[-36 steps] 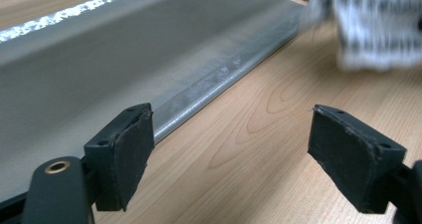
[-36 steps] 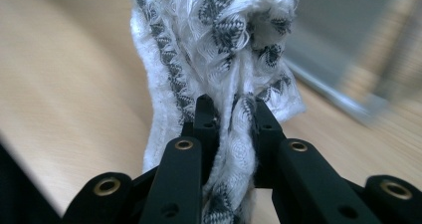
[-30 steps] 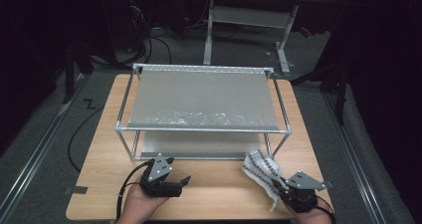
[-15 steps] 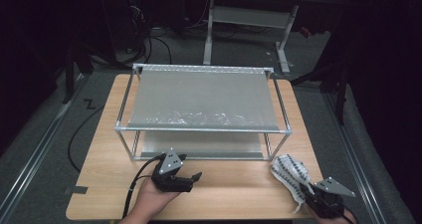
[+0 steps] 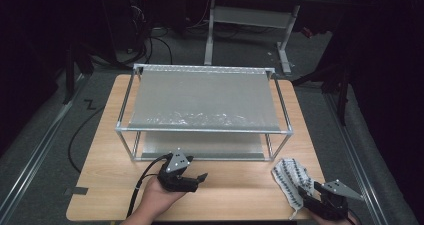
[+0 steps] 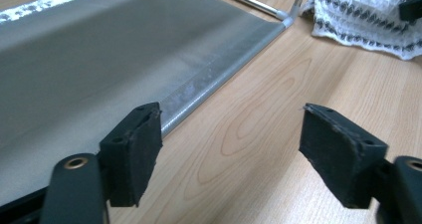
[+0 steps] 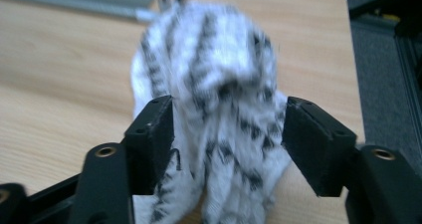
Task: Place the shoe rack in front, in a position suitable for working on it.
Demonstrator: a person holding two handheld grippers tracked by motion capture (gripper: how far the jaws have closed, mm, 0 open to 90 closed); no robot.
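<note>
Right gripper [image 5: 306, 196], table's 5 o'clock corner: black jaws with matte, blocky pads stand partly apart, and a bunched cloth [image 7: 214, 114] sits between them. The right gripper view shows the pads [image 7: 154, 134] against or just beside the fabric on each side; firm clamping cannot be confirmed. Cloth is a soft, open-weave knit, white with black broken stripes, crumpled into a rounded heap, and lies on the wooden table [image 5: 240, 190] at 5 o'clock.

Left gripper [image 5: 197, 179], at 6 to 7 o'clock, held in a hand [image 5: 152, 202]: jaws wide, nothing between them, bare pale wood grain below.

Farther off, at centre to 12 o'clock: a two-tier rack [image 5: 202, 107] of thin silvery metal tube, rectangular, with a taut grey sheet on each level. Lower sheet's edge looks scuffed and whitish in the left gripper view.
</note>
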